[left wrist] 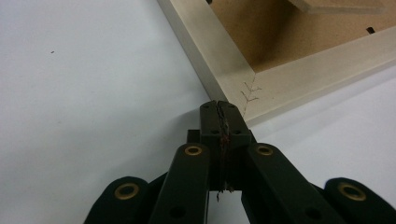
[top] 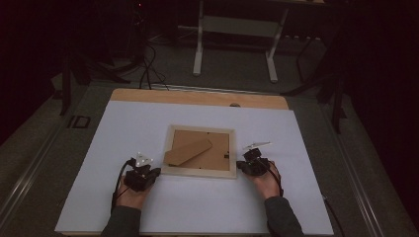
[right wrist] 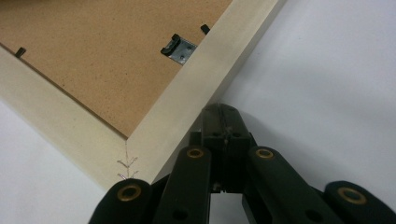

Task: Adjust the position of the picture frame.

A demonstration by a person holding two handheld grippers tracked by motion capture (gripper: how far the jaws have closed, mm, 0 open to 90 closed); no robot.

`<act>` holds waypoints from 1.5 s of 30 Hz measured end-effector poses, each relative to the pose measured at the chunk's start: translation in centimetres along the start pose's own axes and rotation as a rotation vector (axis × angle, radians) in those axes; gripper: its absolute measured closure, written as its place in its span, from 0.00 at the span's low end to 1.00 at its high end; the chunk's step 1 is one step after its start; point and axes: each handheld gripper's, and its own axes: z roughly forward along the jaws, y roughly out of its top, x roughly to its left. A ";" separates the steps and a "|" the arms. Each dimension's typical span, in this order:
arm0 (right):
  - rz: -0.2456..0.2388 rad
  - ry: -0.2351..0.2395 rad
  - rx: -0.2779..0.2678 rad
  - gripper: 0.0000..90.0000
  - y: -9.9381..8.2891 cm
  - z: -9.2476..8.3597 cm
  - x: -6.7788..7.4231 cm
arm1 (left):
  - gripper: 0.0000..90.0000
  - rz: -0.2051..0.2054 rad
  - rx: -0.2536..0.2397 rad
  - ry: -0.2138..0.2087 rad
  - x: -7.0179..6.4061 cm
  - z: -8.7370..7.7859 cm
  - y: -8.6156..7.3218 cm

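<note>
Left gripper (left wrist: 220, 108): fingers (left wrist: 211, 122) pressed together, nothing between them, tips just at the near-left corner of the picture frame (top: 200, 151). Right gripper (right wrist: 223, 114): fingers also closed and empty, tips against the frame's right rail beside a small metal hanger clip (right wrist: 179, 49). Frame lies face down mid-desk on the white sheet (top: 148, 207), fibreboard back up, easel stand (top: 188, 151) folded flat. Likely light and stiff; stapled mitred corners look weakest, and any glass underneath is fragile. Best hold: outer wooden rails on opposite sides, not the thin backing.
</note>
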 end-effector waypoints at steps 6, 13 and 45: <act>-0.008 -0.006 0.004 1.00 0.4 0.3 0.1 | 1.00 -0.003 0.002 0.008 0.0 -0.2 -0.1; -0.012 -0.007 0.001 1.00 0.5 0.4 0.1 | 1.00 0.005 0.001 0.032 -0.5 -0.3 -0.3; -0.023 -0.091 -0.188 0.93 -2.0 -2.8 -0.4 | 0.88 -0.017 -0.038 0.004 0.4 -0.7 0.0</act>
